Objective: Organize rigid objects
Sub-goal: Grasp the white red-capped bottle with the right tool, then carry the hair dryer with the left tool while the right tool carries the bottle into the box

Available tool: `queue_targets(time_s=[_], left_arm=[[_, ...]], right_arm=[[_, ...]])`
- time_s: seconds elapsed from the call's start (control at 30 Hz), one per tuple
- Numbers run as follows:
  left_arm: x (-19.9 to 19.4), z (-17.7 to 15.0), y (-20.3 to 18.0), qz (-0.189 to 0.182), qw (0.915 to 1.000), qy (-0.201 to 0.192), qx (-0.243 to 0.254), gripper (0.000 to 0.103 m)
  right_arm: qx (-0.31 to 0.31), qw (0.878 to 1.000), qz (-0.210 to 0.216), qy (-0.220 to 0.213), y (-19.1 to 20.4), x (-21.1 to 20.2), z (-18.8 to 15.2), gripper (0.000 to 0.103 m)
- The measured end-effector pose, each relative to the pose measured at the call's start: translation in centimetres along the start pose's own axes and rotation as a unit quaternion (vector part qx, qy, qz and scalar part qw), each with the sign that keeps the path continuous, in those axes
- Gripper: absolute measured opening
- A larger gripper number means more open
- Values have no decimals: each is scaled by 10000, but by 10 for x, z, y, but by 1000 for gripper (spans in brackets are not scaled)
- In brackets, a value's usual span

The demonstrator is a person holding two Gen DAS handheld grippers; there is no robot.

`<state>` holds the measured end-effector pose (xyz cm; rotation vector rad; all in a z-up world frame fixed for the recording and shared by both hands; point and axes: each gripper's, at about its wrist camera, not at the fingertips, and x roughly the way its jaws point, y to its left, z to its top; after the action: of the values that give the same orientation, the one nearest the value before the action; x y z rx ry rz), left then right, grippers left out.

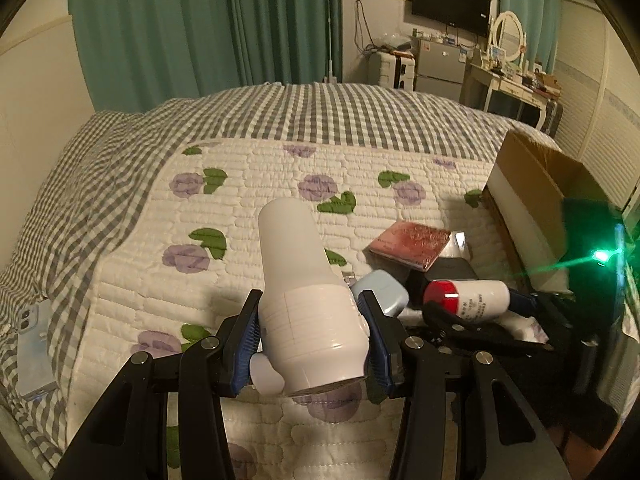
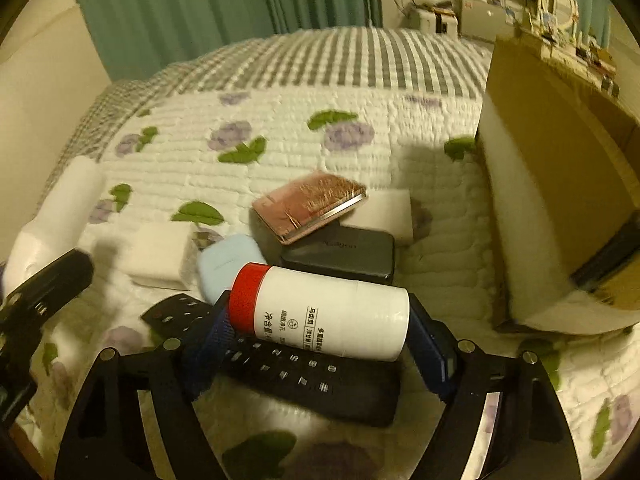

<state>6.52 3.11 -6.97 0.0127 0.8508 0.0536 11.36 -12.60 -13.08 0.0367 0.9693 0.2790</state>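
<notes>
My left gripper [image 1: 310,332] is clenched on the white bottle [image 1: 304,280], held clear above the floral quilt [image 1: 240,184], which lies open toward the checked edge. My right gripper [image 2: 316,328] straddles the red-capped bottle [image 2: 324,312] lengthwise; whether the pads press it I cannot tell. It lies over a black remote [image 2: 320,384], with the cardboard box [image 2: 560,184] near on the right.

Right tongs [image 2: 320,320] astride red-capped white bottle [image 2: 324,312].
Bottle lies sideways over black remote [image 2: 316,380] on floral quilt [image 2: 280,136]; cardboard box [image 2: 560,184] right.
</notes>
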Motion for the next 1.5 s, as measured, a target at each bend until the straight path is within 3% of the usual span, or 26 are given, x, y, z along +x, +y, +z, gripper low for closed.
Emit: queue_targets(time_s=[0.13,0.33,0.57,0.67,0.9,1.07,1.3,1.43,1.5], left_arm=[[-21,15,-5,-221,9996,-111,-141,48],[-72,48,-35,-331,9978,-550,185,48],[-110,93,-104,-1099,9881,-899,598,48],[-111,106,-139,-1190,9852,-928,807,48],[-70,117,-219,-1213,9854,-640,1013,48],[-20,104,-261,-1223,9851,-219,1185,48],[16,90,-273,-1276,9854,59,1127,50],[17,90,-273,-1272,9849,66,1170,61],[12,90,-271,-1265,9853,17,1153,62]], right_arm=[[-195,9994,7,-287,1,-35,11,80],[-380,9952,-159,-888,-21,-111,36,80],[-273,9884,-247,-1471,-86,-184,76,80],[-138,9845,-520,-1668,-118,-199,85,80],[141,9860,-834,-1438,-198,-184,99,80],[324,9909,-763,-1059,-238,-148,91,80],[344,9937,-682,-820,-258,-117,82,80],[481,9942,-704,-659,-269,-107,83,80],[508,9936,-772,-641,-268,-107,81,82]])
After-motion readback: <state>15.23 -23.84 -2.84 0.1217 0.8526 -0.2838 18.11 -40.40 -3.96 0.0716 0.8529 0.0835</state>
